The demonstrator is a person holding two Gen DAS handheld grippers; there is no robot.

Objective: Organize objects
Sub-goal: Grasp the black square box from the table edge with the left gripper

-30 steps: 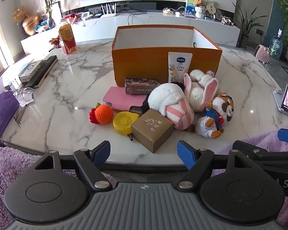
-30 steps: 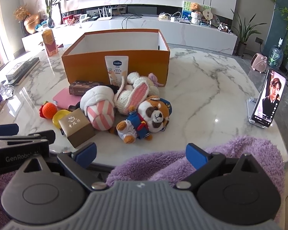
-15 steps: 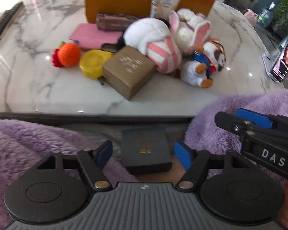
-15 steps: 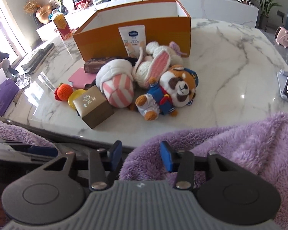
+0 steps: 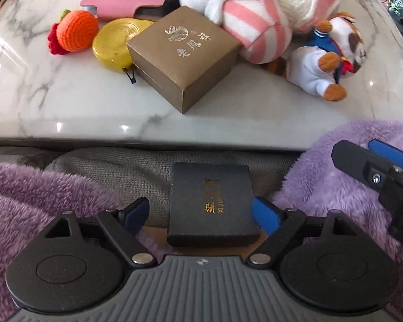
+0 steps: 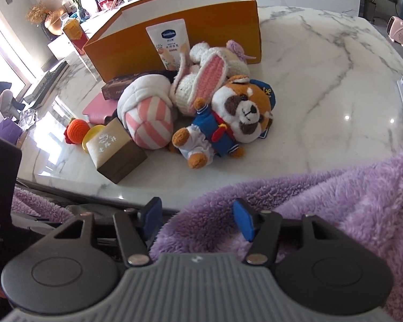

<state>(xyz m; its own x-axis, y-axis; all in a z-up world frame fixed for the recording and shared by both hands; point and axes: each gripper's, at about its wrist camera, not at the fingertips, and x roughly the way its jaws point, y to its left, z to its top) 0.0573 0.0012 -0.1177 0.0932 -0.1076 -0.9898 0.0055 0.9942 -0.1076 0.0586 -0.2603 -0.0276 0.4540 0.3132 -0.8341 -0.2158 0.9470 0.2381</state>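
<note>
a white marble counter point(image 6: 322, 86) with grey veins carries an orange open box point(image 6: 180, 21) at its far side; behind it a long white sideboard and potted plants line the room. in front of the box lies a heap: lotion tube point(image 6: 169, 45), crochet rabbit point(image 6: 209, 80), sailor-suited plush dog point(image 6: 239, 118), pink-striped plush point(image 6: 150, 118), gold-brown gift box point(image 5: 185, 53), yellow round tin point(image 5: 115, 43), orange crochet fruit point(image 5: 78, 33), pink case point(image 5: 126, 0).

the left tongs point(image 5: 201, 214) hang below the counter edge, blue pads apart either side of a black box point(image 5: 212, 201) resting on grey fabric, the right pad just beside it. the right tongs point(image 6: 196, 217) stand open over purple fleece point(image 6: 335, 201).

only the left view shows the black box; only the right shows the orange box.
</note>
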